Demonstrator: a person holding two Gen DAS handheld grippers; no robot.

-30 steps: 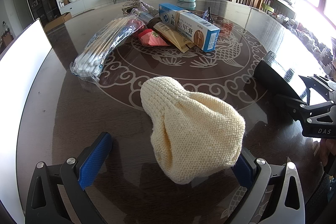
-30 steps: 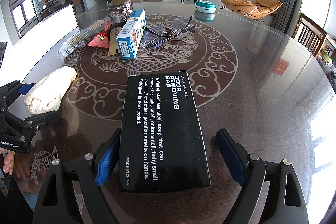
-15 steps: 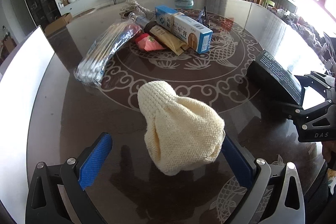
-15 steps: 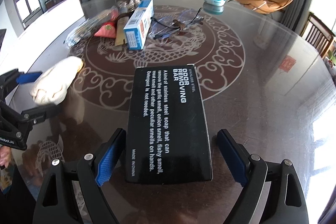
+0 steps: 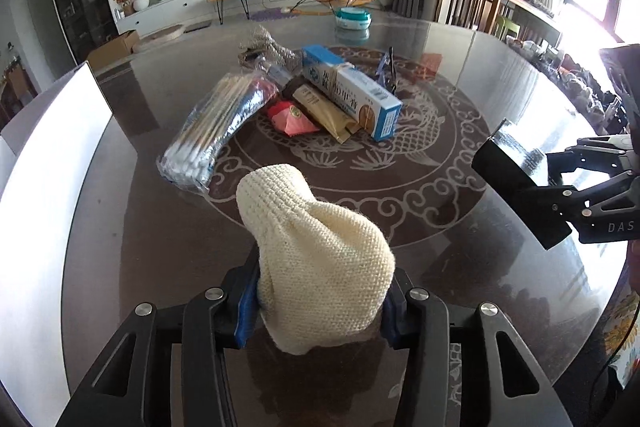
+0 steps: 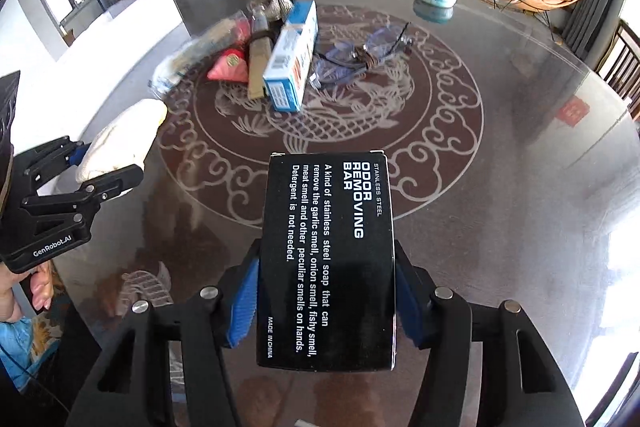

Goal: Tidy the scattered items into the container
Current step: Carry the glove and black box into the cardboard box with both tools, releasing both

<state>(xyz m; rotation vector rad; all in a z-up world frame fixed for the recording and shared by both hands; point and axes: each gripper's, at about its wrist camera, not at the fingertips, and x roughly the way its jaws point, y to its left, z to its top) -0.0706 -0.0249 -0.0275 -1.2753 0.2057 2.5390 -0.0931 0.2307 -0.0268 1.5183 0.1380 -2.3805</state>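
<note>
Left gripper (image 5: pixel 320 307), jaws just closing in, now clamping the cream knitted pouch (image 5: pixel 320 267) by both sides above the dark glass table (image 5: pixel 500 287). Right gripper (image 6: pixel 325 301), likewise just closing, pinching the black box (image 6: pixel 326 259) flat between its blue pads. Lying farther up the table: cotton swabs (image 5: pixel 216 131), toothpaste box (image 5: pixel 352 91), red sachet (image 5: pixel 294 121). White container (image 5: pixel 48 163) sitting along the table's left edge.

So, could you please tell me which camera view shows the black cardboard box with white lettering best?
The right wrist view: the black cardboard box fills it, lettering readable. The left wrist view shows only its end at the frame's right edge.
</note>
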